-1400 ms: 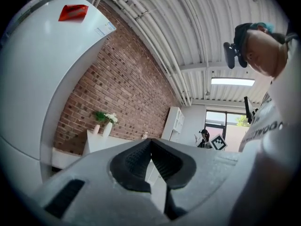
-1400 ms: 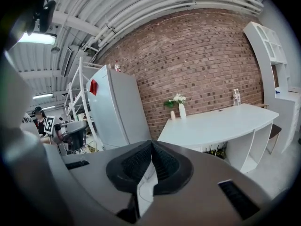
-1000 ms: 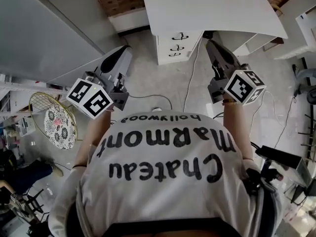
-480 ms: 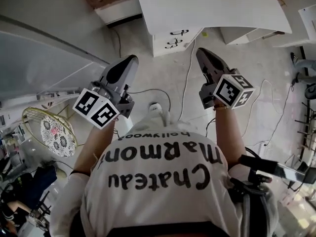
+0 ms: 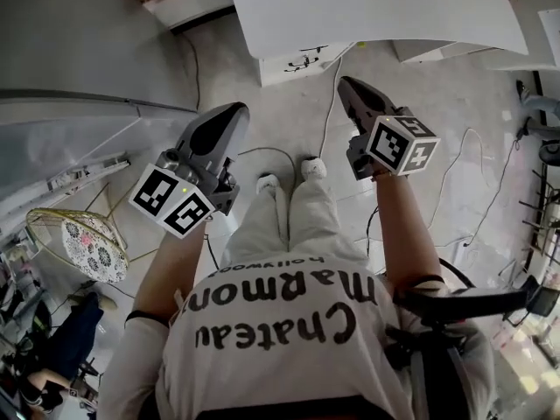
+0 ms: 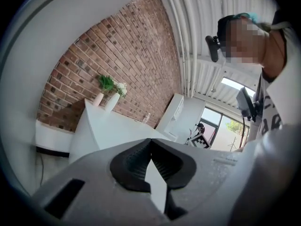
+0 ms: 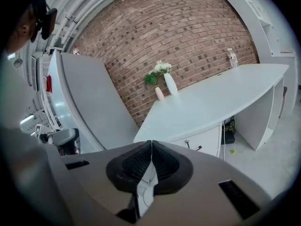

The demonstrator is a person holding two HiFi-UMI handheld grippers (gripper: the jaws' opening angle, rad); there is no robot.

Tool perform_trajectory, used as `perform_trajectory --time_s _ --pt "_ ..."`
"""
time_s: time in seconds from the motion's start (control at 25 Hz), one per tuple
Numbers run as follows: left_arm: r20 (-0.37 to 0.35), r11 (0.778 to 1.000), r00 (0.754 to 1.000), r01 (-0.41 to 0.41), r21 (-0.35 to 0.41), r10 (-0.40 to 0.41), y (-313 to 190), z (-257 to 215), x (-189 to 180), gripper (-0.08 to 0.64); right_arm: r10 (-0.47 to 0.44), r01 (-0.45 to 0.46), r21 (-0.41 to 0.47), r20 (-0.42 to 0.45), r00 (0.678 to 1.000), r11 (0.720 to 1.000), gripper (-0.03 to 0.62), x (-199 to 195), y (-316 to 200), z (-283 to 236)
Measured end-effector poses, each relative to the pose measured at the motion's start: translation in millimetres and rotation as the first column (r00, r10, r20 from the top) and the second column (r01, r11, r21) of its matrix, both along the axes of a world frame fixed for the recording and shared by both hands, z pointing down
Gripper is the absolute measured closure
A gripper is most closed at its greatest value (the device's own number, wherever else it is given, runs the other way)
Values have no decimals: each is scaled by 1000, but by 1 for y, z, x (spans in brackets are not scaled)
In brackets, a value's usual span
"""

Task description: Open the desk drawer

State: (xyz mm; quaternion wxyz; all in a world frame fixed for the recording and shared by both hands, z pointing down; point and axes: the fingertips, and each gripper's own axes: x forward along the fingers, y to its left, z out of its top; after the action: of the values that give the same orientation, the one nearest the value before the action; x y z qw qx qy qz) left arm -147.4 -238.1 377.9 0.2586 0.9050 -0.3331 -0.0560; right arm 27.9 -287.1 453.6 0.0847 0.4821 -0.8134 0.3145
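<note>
Both my left gripper (image 5: 229,114) and right gripper (image 5: 346,86) are closed on nothing. The drawers (image 5: 300,59) sit under the white desk's (image 5: 376,7) left end, near the brick wall (image 7: 188,36), with grey floor (image 5: 289,125) in between.

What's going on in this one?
A person stands facing a white desk, a hand-held gripper in each hand. The left hand-held gripper and the right hand-held gripper are both shut and empty, held out in the air short of the desk. The drawers under the desk are closed, and nothing touches them yet.
</note>
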Motion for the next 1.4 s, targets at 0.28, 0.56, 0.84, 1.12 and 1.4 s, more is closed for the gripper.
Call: perform_trajectory --time_s 0.28,0.56,0.84,1.12,1.4 --pt "48 997 996 70 -43 -68 -10 45 5 546 78 -71 -108 53 996 992 578 36 -58 81" --pt "89 967 977 205 -149 -193 -22 105 29 546 81 -60 -208 92 993 976 578 61 -93 154" --pt "62 959 979 204 -199 -195 -11 151 65 546 73 -43 -249 115 991 968 578 64 -107 232" --pt "74 947 974 227 -229 -216 4 193 78 546 166 -84 -242 340 926 967 572 63 -132 264" --pt "117 928 960 275 -253 -253 23 215 57 545 327 -140 -344 576 749 928 423 55 -151 280"
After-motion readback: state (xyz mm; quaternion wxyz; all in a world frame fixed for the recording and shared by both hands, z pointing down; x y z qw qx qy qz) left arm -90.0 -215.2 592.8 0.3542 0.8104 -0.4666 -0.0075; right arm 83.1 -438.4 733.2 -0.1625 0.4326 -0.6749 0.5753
